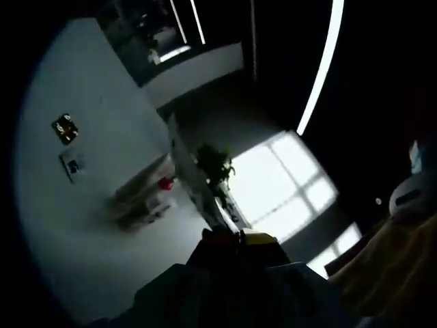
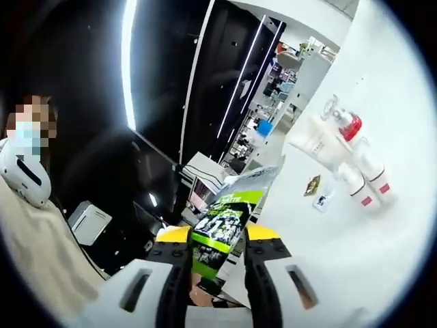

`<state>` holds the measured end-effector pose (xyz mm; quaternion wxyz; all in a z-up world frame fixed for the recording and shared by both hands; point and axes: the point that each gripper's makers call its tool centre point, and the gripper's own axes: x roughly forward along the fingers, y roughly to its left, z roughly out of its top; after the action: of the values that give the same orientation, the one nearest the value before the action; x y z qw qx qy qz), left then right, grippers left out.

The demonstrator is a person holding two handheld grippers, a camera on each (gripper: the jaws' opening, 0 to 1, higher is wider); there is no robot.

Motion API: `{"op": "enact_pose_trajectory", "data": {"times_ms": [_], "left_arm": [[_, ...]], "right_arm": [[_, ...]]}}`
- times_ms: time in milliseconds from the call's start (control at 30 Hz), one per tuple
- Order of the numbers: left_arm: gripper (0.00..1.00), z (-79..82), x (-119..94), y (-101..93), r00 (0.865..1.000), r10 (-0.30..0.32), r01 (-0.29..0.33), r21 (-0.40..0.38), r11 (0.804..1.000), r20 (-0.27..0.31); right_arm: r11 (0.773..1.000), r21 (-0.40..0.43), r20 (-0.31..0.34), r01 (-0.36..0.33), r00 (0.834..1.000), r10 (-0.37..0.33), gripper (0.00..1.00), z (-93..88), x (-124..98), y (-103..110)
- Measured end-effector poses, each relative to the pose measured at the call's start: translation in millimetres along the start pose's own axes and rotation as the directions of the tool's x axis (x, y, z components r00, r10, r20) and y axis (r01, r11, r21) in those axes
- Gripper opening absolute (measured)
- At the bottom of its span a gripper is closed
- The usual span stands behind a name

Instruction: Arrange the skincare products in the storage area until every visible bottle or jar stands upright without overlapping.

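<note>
In the right gripper view, my right gripper is shut on a green and black packet that stands up between the yellow-tipped jaws. On the white table to the right lie the skincare products: a white tube, a clear jar with a red cap and white bottles with red bands; they lie close together. In the dim left gripper view, the same cluster with its red cap sits on the table. My left gripper is low in that view, its jaw tips together.
A small gold item and a white card lie near the bottles, and show as a gold item and a card. A person in a beige top stands left. A plant and a bright window lie beyond the table.
</note>
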<state>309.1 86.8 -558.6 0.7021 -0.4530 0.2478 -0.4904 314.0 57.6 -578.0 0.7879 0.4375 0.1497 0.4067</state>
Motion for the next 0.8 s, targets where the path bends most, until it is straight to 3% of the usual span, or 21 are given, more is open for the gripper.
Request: {"op": "enact_pose_trajectory", "data": {"times_ms": [400, 800], "left_arm": [[0.0, 0.8, 5, 19.7, 0.999, 0.043, -0.043, -0.039, 0.998, 0.01], [0.0, 6.0, 10, 43.3, 0.997, 0.07, -0.067, -0.104, 0.992, 0.023]], "right_arm": [[0.998, -0.02, -0.064, 0.052, 0.996, -0.054, 0.5, -12.7, -5, -15], [0.983, -0.099, -0.11, 0.153, 0.98, -0.164, 0.7, -23.7, -17, -39]]}}
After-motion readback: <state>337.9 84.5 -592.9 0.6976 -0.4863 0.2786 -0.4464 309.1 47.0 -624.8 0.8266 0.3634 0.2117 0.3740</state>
